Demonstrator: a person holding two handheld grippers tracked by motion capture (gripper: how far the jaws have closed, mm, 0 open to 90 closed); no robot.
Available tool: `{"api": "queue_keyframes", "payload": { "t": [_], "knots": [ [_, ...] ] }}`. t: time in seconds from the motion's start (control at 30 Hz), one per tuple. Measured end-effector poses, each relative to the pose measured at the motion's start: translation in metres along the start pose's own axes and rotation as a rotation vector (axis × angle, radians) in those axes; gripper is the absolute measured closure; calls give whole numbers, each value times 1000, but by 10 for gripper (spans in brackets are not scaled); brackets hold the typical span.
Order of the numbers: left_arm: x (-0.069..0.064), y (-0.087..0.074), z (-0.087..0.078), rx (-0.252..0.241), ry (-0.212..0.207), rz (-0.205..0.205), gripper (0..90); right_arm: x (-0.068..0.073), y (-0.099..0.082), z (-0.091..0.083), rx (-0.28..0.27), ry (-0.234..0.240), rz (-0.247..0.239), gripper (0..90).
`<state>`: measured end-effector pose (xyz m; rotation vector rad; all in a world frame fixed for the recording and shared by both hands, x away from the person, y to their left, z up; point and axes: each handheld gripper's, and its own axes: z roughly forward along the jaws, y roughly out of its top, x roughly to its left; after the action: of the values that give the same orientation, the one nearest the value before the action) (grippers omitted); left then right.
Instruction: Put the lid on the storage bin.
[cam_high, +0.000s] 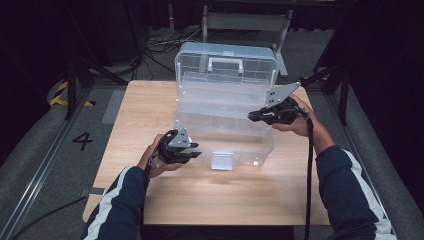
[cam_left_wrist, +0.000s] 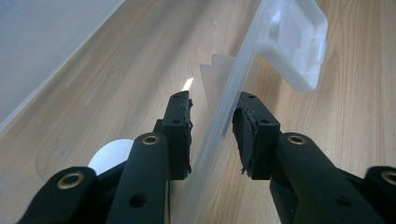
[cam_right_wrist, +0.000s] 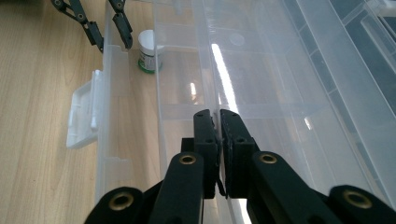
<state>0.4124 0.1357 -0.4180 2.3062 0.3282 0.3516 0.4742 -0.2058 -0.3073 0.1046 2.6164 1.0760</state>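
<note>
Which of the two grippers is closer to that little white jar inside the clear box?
Left. The left gripper straddles the box's front wall right beside the white jar. The right gripper is shut on an inner tray edge, farther along the clear box.

High view looks forward and down over the table (cam_high: 150, 200). Both gripper views sit close, looking along their jaws; both share the clear box (cam_left_wrist: 224, 121) front wall and latch (cam_right_wrist: 84, 109).
</note>
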Motion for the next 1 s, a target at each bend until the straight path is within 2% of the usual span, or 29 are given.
{"api": "queue_keyframes", "payload": {
  "t": [0.2, 0.67, 0.83, 0.97, 1.0],
  "knots": [
    [0, 1, 0, 19, -3, 13, 681, 1, 0, 0, 2, 5, -2, 868],
    [-3, 6, 1, 100, 28, 67, 662, 3, -2, 0, -4, 10, -5, 867],
    [0, 5, 0, 100, 36, 62, 628, 3, -2, 0, -6, 10, -5, 866],
    [3, 7, -8, 73, 17, 33, 569, 3, -3, 0, -9, 12, -5, 866],
    [2, 8, -12, 66, 29, 37, 555, 3, -3, 0, -9, 11, -6, 866]
  ]
}}
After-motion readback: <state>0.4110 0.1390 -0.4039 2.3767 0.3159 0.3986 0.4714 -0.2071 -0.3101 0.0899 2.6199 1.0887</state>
